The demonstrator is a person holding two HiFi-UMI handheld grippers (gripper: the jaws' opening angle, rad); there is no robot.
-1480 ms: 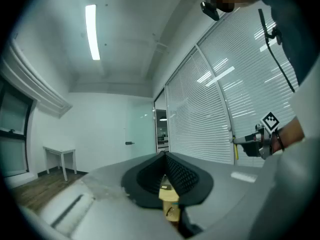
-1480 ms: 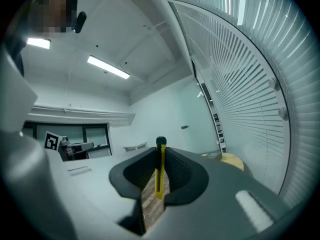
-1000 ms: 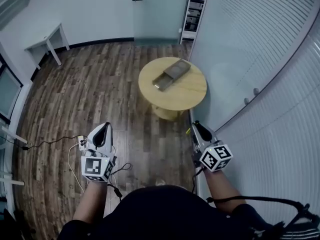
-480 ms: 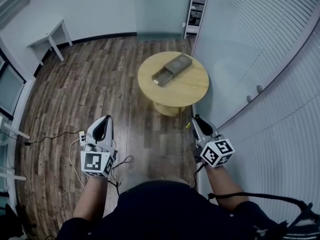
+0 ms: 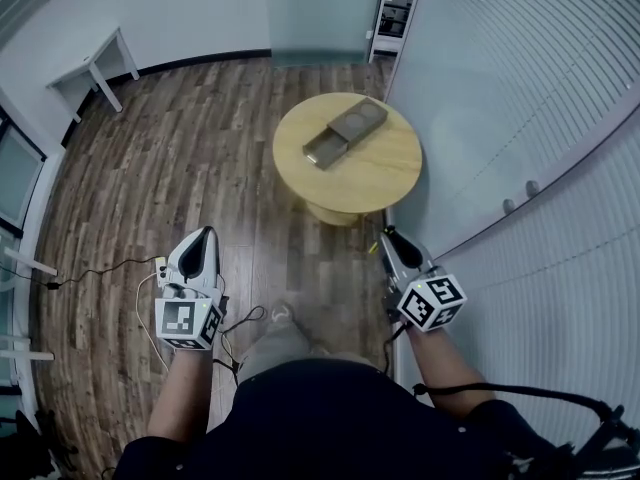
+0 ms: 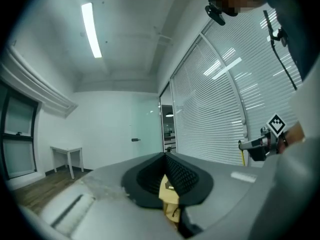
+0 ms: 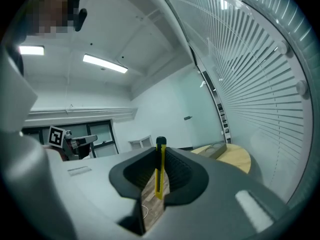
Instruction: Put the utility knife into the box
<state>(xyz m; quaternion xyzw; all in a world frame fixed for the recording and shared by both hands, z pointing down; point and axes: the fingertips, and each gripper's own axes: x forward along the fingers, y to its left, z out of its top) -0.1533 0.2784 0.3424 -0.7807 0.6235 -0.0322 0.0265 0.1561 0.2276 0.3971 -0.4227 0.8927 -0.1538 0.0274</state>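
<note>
A yellow utility knife (image 7: 159, 174) stands upright between the pads of my right gripper (image 7: 160, 145), which is shut on it. In the head view that right gripper (image 5: 388, 233) hangs level over the wood floor, short of the round wooden table (image 5: 385, 178). On the table lies the grey box (image 5: 345, 134), its drawer slid partly out; the right gripper view shows the box (image 7: 215, 150) ahead to the right. My left gripper (image 5: 207, 232) is level too, left of the table. Its jaws meet at the tips with nothing held (image 6: 165, 156).
A glass wall with blinds (image 5: 520, 98) curves along the right, close to my right arm. A power strip and cables (image 5: 160, 273) lie on the floor by the left gripper. A white desk (image 5: 92, 68) stands at the back left, a glass door (image 5: 315, 13) beyond the table.
Both grippers have been carried forward toward the table, which now looks nearer. A shoe has come into view between my arms. The knife stays gripped.
</note>
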